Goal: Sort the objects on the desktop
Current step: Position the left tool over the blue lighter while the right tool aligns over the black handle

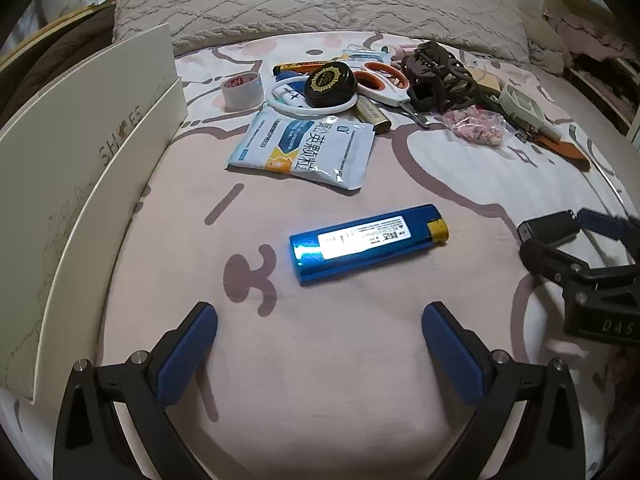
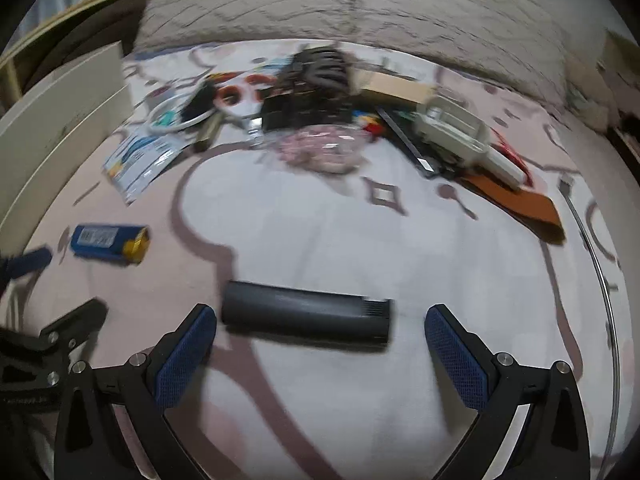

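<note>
Where the pale box (image 1: 80,184) stands, its side reads "SHOES".

Glossy blue lighter (image 1: 368,242), yellow cap; pink-patterned sheet (image 1: 320,360).

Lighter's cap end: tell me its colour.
Yellow, on the blue lighter; clearest in the left wrist view.

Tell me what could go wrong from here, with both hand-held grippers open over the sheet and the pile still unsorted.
1. The black tube lies just ahead of the right hand-held gripper; being round, it may roll on the soft sheet if a finger nudges it.
2. The left hand-held gripper sits close beside the right; reaching for the blue lighter could make them collide.
3. In the pile, the scissors lie partly under a black tin; pulling one may drag neighbours.
</note>
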A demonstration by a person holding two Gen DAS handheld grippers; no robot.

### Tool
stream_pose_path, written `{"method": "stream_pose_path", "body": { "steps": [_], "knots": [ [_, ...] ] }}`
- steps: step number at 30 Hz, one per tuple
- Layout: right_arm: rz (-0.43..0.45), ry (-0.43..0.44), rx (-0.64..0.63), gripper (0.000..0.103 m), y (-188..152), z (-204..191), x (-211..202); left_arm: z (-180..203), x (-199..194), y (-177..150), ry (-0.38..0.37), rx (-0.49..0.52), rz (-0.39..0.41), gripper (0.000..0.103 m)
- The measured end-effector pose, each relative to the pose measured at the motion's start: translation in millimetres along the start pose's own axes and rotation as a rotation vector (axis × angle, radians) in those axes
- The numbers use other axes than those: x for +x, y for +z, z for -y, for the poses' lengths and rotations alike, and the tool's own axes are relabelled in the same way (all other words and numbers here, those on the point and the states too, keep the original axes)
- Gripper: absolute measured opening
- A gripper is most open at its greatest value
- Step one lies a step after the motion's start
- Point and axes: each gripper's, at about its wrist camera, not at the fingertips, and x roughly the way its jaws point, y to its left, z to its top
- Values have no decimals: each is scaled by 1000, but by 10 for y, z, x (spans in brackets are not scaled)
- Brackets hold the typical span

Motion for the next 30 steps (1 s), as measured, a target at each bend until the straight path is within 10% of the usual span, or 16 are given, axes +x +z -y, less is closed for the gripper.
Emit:
{"method": "stream_pose_path", "body": {
  "steps": [30],
  "knots": [
    [26, -1, 81, 103, -57, 146, 25, 139, 202, 230, -3, -173, 12, 103]
  ]
}}
